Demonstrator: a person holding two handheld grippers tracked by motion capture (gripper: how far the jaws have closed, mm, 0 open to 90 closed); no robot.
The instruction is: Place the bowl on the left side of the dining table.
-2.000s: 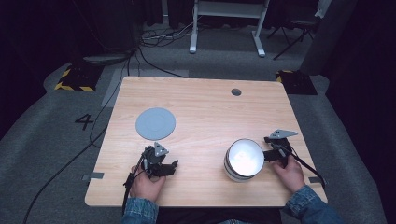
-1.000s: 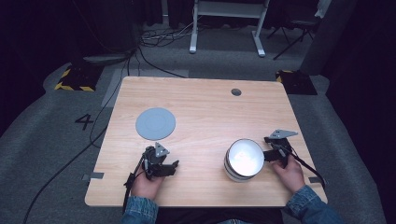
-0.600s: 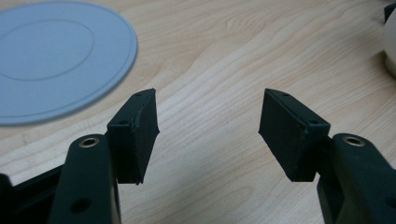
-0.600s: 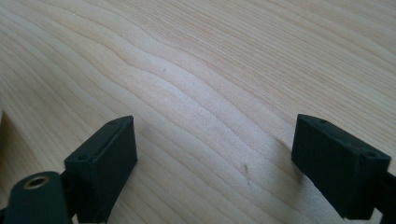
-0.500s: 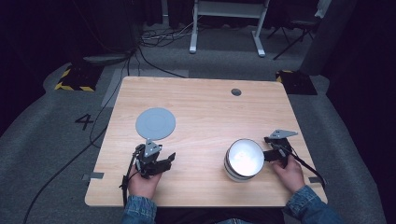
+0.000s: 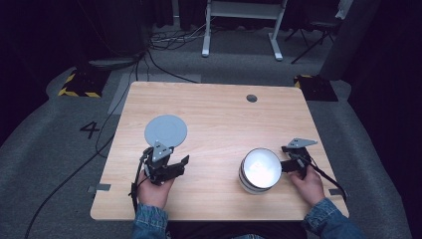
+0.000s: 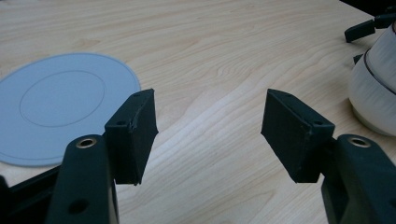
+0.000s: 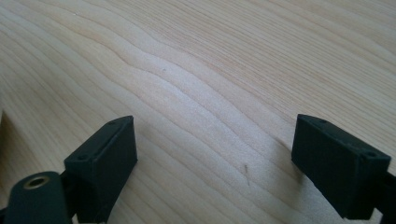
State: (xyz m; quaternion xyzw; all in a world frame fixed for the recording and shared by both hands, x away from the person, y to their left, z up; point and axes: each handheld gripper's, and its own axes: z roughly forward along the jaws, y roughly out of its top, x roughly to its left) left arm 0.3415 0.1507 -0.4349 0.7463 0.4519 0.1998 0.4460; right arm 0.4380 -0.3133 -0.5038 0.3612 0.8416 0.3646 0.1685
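Standing well open and holding nothing, left gripper [image 6: 185, 160], jaws having just been closing somewhat with only bare wood between them. Hovering above the light wooden table [image 6: 219, 114], just this side of the flat round grey disc [image 6: 166, 130], seen to the left of the jaws in the left gripper view [image 7: 60, 112]. Resting near the table's right edge, right gripper [image 6: 284, 158], jaws spread wide and empty, bare grain lying between them in the right gripper view. Sitting just beside that gripper, close to its tips, the white round bowl with dark stripes around its side [image 6: 260, 170]; showing as well at the right margin of the left gripper view [image 7: 376, 88].

Judging the step as the approach before a first grasp, nothing being gripped yet. Calling next, probably, for carrying the left gripper forward to the disc's near rim and lowering one jaw flat against the wood to get under the thin edge, or for turning the right gripper onto the bowl's rim. Risking a slide of the disc instead of a pinch.
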